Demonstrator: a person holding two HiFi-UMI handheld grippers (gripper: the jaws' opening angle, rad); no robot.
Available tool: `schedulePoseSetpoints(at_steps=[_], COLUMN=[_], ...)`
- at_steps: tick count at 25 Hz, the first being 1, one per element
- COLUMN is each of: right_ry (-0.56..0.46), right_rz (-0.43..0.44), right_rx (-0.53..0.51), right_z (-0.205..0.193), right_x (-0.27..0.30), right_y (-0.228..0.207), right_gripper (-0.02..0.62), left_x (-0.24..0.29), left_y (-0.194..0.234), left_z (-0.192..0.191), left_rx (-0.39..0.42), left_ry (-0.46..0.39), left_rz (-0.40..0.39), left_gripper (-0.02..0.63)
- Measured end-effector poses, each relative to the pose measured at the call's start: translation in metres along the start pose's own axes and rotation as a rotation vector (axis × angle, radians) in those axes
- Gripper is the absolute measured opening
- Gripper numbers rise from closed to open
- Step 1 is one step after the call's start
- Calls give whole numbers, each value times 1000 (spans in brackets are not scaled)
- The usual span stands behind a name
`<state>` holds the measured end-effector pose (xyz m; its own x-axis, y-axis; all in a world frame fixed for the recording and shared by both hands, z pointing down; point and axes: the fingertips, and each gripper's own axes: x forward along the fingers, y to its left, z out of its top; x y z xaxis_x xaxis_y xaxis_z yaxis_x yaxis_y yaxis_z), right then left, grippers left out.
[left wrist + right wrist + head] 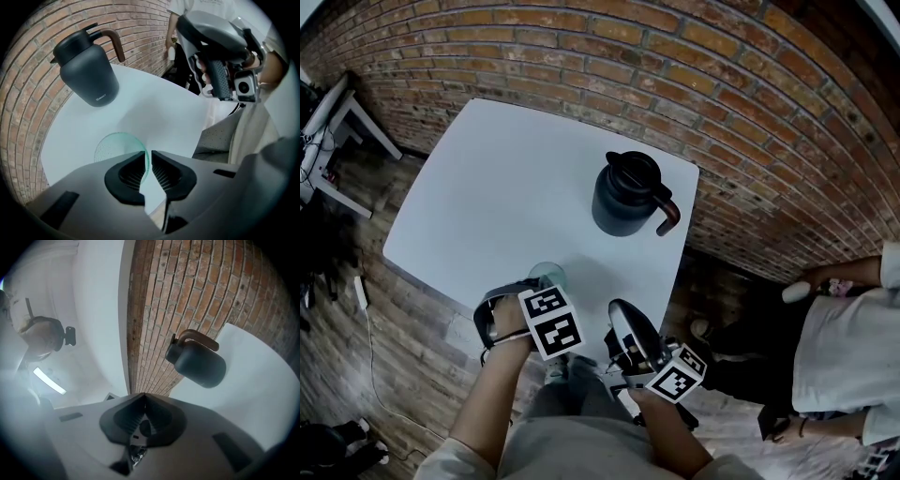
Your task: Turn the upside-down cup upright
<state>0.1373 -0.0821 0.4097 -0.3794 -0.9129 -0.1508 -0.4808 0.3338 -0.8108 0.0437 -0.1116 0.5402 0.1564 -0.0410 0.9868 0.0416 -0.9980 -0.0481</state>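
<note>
White table (pixel 506 187), brick wall (pixel 675 56): one green glass cup (pixel 548 275), one dark jug (pixel 623 195)

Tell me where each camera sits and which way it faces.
Head view: on the head, facing steeply down at the table; both forearms show.
Left gripper view: on the left tongs, facing down at the cup; the right hand shows.
Right gripper view: on the right tongs, facing level toward the brick wall; only tongs show.
Both gripper views see the jug.
</note>
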Motion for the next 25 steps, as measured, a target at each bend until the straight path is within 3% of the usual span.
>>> schedulePoseSetpoints(at_steps=[6, 14, 22, 25], right_ry=[9, 28, 52, 69], right_rz=[-3, 1, 17, 16], right_rx=[7, 4, -22, -56], right_z=[-4, -11, -19, -21], right_x=[-1, 3, 10, 13], right_y=[-3, -2, 7, 13], right_gripper=[9, 9, 9, 8], left_x=[-2, -21, -72, -97], left_y=[1, 6, 11, 14], left_z=[0, 6, 16, 20], left_rx=[-22, -63, -132, -167], left_ry=[-32, -122, -295, -380], left_rz=[17, 63, 150, 230], left_gripper=[89, 91, 86, 32])
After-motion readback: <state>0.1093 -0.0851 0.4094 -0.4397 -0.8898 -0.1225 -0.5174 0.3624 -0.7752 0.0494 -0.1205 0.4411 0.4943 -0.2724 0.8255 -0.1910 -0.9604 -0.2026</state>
